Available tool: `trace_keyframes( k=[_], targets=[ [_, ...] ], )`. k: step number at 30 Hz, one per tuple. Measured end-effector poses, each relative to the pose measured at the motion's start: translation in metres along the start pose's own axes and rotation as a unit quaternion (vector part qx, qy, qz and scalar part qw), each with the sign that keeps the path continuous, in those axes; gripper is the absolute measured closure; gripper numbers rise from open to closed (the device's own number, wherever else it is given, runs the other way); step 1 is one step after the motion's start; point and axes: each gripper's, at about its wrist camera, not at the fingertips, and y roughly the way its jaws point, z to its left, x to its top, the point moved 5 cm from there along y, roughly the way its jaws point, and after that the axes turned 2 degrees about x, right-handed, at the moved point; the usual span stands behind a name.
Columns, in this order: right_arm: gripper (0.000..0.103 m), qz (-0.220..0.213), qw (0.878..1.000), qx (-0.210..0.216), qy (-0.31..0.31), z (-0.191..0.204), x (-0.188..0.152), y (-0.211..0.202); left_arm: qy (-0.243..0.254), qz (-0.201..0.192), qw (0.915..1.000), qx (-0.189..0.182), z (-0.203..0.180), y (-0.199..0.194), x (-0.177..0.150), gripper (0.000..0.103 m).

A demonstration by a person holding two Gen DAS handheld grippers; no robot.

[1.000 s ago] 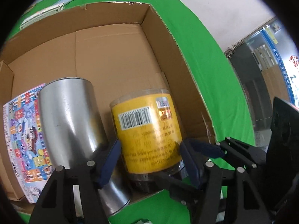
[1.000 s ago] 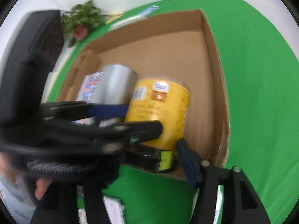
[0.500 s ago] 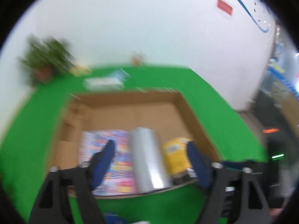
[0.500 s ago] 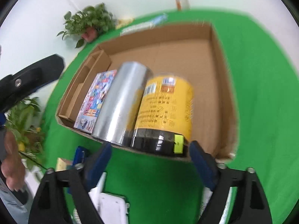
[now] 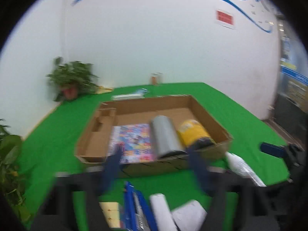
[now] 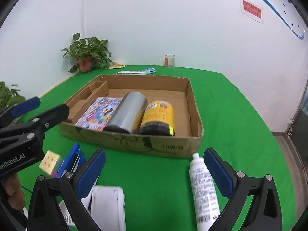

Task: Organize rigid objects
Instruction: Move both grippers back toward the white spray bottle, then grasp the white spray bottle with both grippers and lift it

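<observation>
A cardboard box on the green table holds a colourful flat box, a silver can and a yellow jar, lying side by side. My left gripper is open and empty, held back from the box's near wall; it also shows at the left of the right wrist view. My right gripper is open and empty above the table in front of the box. A white bottle lies by its right finger.
Near the front edge lie a cube puzzle, a blue packet and a white device. Potted plants stand at the back left, a glass jar at the back. Flat packets lie behind the box.
Both grippers have pulled back and up from the box. The left gripper, which was around the yellow jar, has left it lying in the box.
</observation>
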Motion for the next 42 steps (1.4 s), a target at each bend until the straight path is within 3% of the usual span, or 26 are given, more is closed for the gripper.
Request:
trace_keyframes(
  k=[1,2,4,5,7,9,12,13,14,15,19,20,22,27,31,33,36,38,40,42],
  targets=[
    [0.006,0.001,1.0,0.005,0.004,0.0,-0.002,-0.004,-0.001,0.018,0.9994,-0.029,-0.004,0.001,0.0,0.097],
    [0.007,-0.001,1.0,0.013,0.007,-0.002,-0.004,-0.012,-0.002,0.023,0.9988,-0.042,-0.007,0.0,-0.001,0.097],
    [0.007,-0.012,1.0,0.027,0.002,-0.001,-0.004,-0.023,-0.002,0.007,0.9994,-0.034,-0.009,-0.004,0.0,0.095],
    [0.007,-0.016,0.999,0.03,-0.001,-0.004,-0.002,-0.024,-0.007,0.0,0.9994,-0.033,-0.01,-0.006,0.0,0.087],
    [0.007,-0.02,0.999,0.032,-0.005,-0.009,-0.003,-0.027,-0.01,0.01,0.9997,-0.018,-0.011,-0.003,-0.002,0.0],
    [0.007,-0.019,0.999,0.038,0.002,-0.025,-0.007,-0.025,-0.014,0.01,0.9998,-0.006,-0.014,0.002,-0.009,0.001],
    [0.007,0.001,0.999,0.026,0.028,-0.061,-0.027,-0.014,0.002,0.063,0.9975,-0.033,-0.03,0.018,-0.027,0.001],
    [0.013,0.02,0.999,0.025,0.043,-0.078,-0.038,-0.009,0.001,0.077,0.9961,-0.042,-0.036,0.023,-0.033,0.001],
    [0.029,0.038,0.997,0.028,0.057,-0.091,-0.048,-0.004,-0.002,0.091,0.9943,-0.055,-0.04,0.029,-0.04,0.001],
    [0.037,0.057,0.996,0.029,0.069,-0.103,-0.058,0.001,-0.006,0.1,0.9929,-0.064,-0.043,0.032,-0.044,0.001],
    [0.046,0.138,0.985,0.042,0.1,-0.131,-0.105,0.019,-0.031,0.149,0.9819,-0.113,-0.063,0.049,-0.062,0.001],
    [0.057,0.15,0.981,0.058,0.109,-0.132,-0.116,0.021,-0.034,0.157,0.9797,-0.12,-0.067,0.051,-0.064,0.001],
    [0.06,0.147,0.981,0.07,0.107,-0.13,-0.123,0.021,-0.041,0.17,0.9753,-0.135,-0.075,0.056,-0.067,0.001],
    [0.061,0.143,0.983,0.058,0.097,-0.136,-0.126,0.017,-0.047,0.195,0.9645,-0.172,-0.093,0.068,-0.063,0.001],
    [0.061,0.139,0.99,-0.033,-0.001,-0.133,-0.122,0.004,-0.068,0.224,0.9496,-0.208,-0.104,0.078,-0.06,0.001],
    [0.06,0.13,0.989,-0.047,-0.055,-0.121,-0.125,-0.002,-0.083,0.242,0.94,-0.226,-0.109,0.085,-0.063,0.001],
    [0.047,0.104,0.989,-0.013,-0.1,-0.098,-0.126,-0.016,-0.096,0.265,0.9285,-0.242,-0.115,0.095,-0.068,0.001],
    [0.019,0.077,0.994,0.022,-0.068,-0.096,-0.118,-0.028,-0.106,0.275,0.9216,-0.252,-0.118,0.101,-0.07,0.001],
    [0.017,0.058,0.996,0.063,-0.003,-0.103,-0.108,-0.035,-0.118,0.292,0.9128,-0.26,-0.12,0.11,-0.073,0.001],
    [0.017,0.068,0.99,0.108,0.065,-0.112,-0.102,-0.03,-0.126,0.302,0.9061,-0.268,-0.123,0.117,-0.074,0.003]
  ],
)
